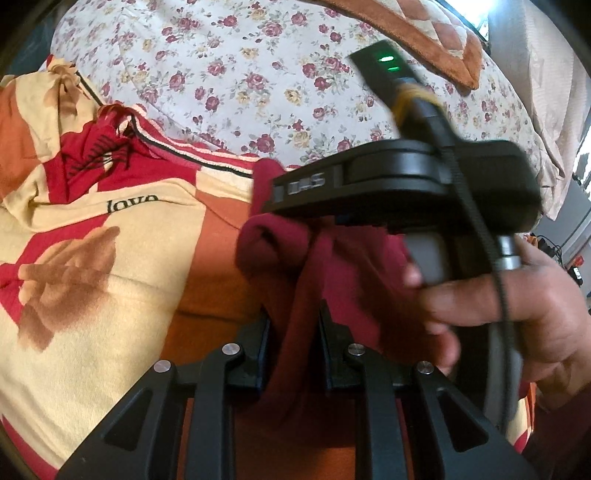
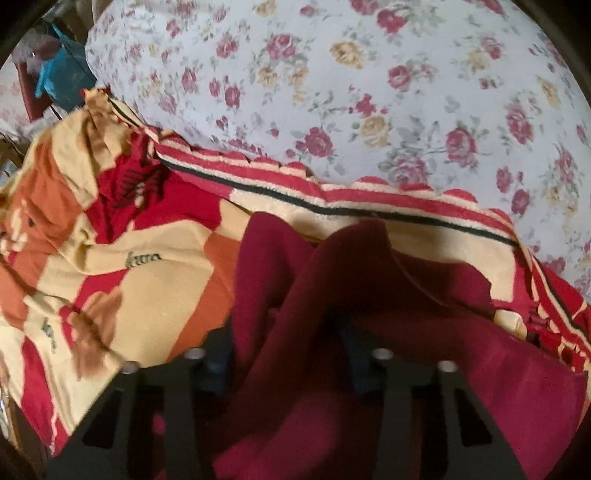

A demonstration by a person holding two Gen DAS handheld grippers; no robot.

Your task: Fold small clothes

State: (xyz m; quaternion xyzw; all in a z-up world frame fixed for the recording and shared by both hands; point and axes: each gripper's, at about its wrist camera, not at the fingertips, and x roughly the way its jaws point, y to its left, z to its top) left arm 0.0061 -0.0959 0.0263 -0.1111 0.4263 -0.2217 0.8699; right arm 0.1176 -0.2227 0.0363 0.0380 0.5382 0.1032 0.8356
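Observation:
A dark red garment (image 1: 295, 266) hangs bunched between my left gripper's (image 1: 295, 332) fingers, which are shut on it. The right gripper's black body and the hand holding it (image 1: 480, 295) cross the right side of the left wrist view, close above the cloth. In the right wrist view the same dark red garment (image 2: 332, 295) fills the lower middle and runs between the right gripper's (image 2: 288, 354) fingers, which are shut on it. The garment drapes over a red, cream and orange blanket (image 2: 110, 258).
The patterned blanket (image 1: 74, 258) with the word "love" covers the near bed. A white sheet with red and yellow roses (image 1: 240, 74) lies beyond it. A brown-edged quilt (image 1: 424, 33) sits far right. A teal item (image 2: 62, 81) is at the far left.

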